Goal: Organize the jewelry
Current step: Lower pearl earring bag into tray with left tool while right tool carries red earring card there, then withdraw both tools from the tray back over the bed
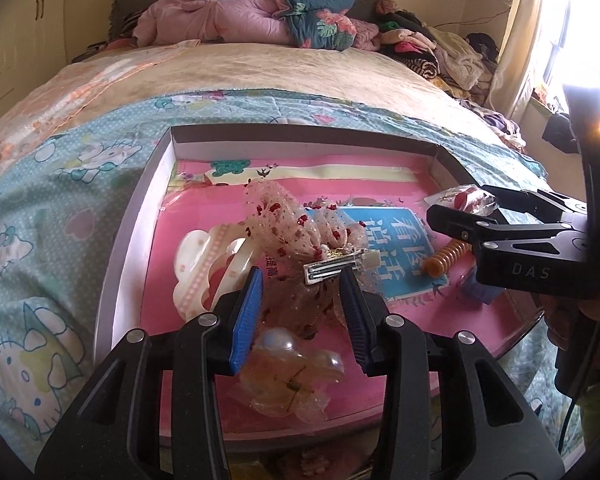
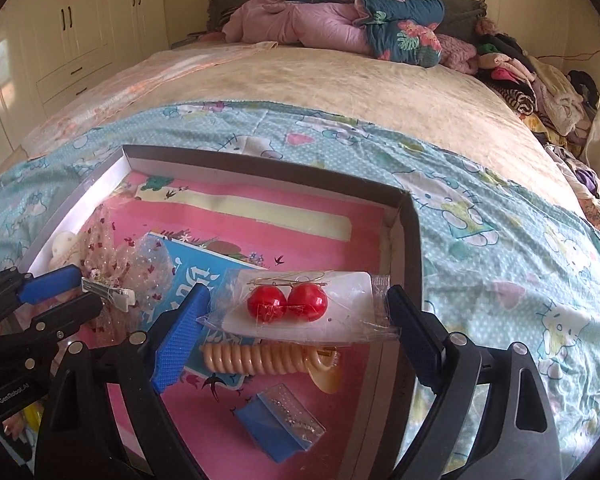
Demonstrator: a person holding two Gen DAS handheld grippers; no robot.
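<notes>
A shallow box (image 1: 136, 216) with a pink lining lies on the bed. My left gripper (image 1: 300, 276) has its blue pads closed on the lower tulle of a sheer bow hair clip (image 1: 280, 216) dotted with red; its metal clip (image 1: 332, 268) sticks out just past the fingertips. In the right wrist view the left gripper (image 2: 88, 290) comes in from the left with the metal clip (image 2: 108, 291) at its tips. My right gripper (image 2: 300, 290) stands wide, shut across the ends of a clear packet of red ball earrings (image 2: 300, 306), held over the box's right side.
In the box lie an orange spiral hair tie (image 2: 256, 360), a blue card with a chain (image 2: 280, 420), a cream hair claw (image 1: 204, 264), a clear packet (image 1: 288, 376) under my left fingers and a blue leaflet (image 1: 400, 240). Bedding and clothes are piled at the bed's far end.
</notes>
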